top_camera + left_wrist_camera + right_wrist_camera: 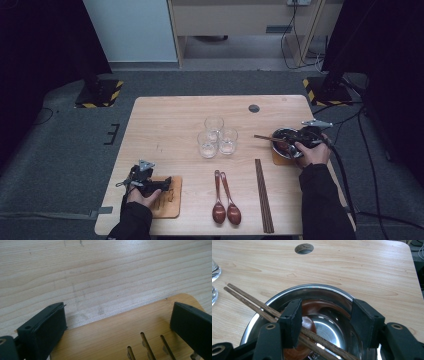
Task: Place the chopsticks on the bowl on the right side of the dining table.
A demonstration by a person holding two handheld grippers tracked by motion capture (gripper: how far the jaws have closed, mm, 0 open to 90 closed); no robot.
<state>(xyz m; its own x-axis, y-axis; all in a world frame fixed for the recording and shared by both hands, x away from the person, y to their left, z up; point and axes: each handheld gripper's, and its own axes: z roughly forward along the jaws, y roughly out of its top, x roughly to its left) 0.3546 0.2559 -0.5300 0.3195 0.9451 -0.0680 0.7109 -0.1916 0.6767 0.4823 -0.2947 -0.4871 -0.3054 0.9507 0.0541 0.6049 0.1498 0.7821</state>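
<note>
Resting across the steel bowl (312, 302), chopsticks (254, 303) beneath open right fingers (292, 317).

Recording lab, not a home.
Black curtains (40, 45), hazard-striped stand bases (100, 93) and loose cables (295, 45) ring the pale wooden table (165, 125).

Wearing dark long sleeves (322, 197) on both forearms. Carrying black grippers, left gripper (167, 183) and right gripper (289, 143), each bearing a grey three-cornered plate (146, 165). Trailing a black cable (345, 185) from the right one; showing blocky black pads (292, 321) and round screw holes (270, 326).
</note>
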